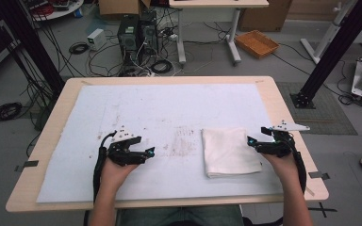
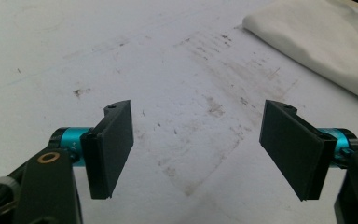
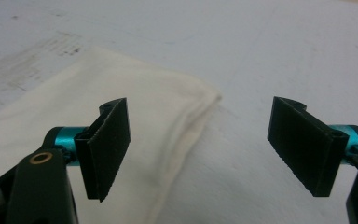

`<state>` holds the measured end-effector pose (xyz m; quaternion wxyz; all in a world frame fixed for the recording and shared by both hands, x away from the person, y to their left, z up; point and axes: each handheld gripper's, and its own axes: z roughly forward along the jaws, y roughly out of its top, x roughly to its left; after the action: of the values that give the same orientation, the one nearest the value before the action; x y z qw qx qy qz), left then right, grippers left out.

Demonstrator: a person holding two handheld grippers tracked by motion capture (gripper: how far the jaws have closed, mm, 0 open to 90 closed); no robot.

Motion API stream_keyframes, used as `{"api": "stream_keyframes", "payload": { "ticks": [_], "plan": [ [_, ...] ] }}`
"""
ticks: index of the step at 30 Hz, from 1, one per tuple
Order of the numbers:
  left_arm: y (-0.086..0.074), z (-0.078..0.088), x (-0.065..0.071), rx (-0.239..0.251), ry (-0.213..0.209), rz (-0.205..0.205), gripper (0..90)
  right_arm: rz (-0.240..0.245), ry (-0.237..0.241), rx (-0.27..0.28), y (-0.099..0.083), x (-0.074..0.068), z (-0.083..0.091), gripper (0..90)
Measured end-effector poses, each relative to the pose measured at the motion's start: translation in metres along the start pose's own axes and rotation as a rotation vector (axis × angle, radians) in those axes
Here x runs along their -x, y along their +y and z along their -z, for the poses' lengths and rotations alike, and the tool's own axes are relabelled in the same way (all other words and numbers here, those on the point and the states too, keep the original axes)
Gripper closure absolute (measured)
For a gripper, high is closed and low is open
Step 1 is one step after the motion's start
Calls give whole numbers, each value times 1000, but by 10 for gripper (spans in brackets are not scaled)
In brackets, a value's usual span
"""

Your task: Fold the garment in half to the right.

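Left gripper: the left gripper [image 1: 149, 151] is held low over the white sheet [image 1: 160, 108], its jaws spread wide with nothing between them. In the left gripper view [image 2: 196, 151] bare, stained sheet fills the gap between the two black pads [image 2: 109, 149].

Right gripper: the right gripper [image 1: 250, 141] is also held low with its jaws wide apart, gripping nothing [image 3: 199, 151].

Cloth: a folded white cloth [image 1: 231, 151] lies flat on the sheet between the two grippers. In the high view the right gripper's tips sit just at its right edge. In the right gripper view the cloth [image 3: 121, 121] runs beneath and beyond the left-hand pad [image 3: 107, 149], its folded corner reaching into the gap; the other pad stands over bare sheet. Ahead of the left gripper's fingers, the cloth [image 2: 321, 42] lies well beyond the right-hand pad.

Stains: a patch of brownish marks [image 1: 184, 141] lies ahead of the left gripper's tips, between them and the cloth.

Hands: the left hand [image 1: 115, 172] and right hand [image 1: 283, 165] grasp the grippers from behind.

Table: a light wooden table [image 1: 52, 136] carries the sheet.
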<state>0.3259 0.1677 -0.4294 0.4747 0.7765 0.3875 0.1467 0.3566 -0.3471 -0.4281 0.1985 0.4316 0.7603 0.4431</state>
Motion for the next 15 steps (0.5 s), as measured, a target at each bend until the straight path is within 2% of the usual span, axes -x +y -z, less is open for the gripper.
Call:
{"api": "stream_keyframes", "payload": {
  "ticks": [2, 8, 15],
  "plan": [
    [-2, -1, 1, 16, -9, 7, 256, -20, -17, -5, -3, 5, 0, 213],
    [-3, -6, 2, -5, -6, 3, 256, -47, -32, 12, -5, 10, 3, 213],
    [-6, -7, 0, -17, 3, 12, 256, -39, -33, -10, -7, 11, -2, 213]
  ]
}}
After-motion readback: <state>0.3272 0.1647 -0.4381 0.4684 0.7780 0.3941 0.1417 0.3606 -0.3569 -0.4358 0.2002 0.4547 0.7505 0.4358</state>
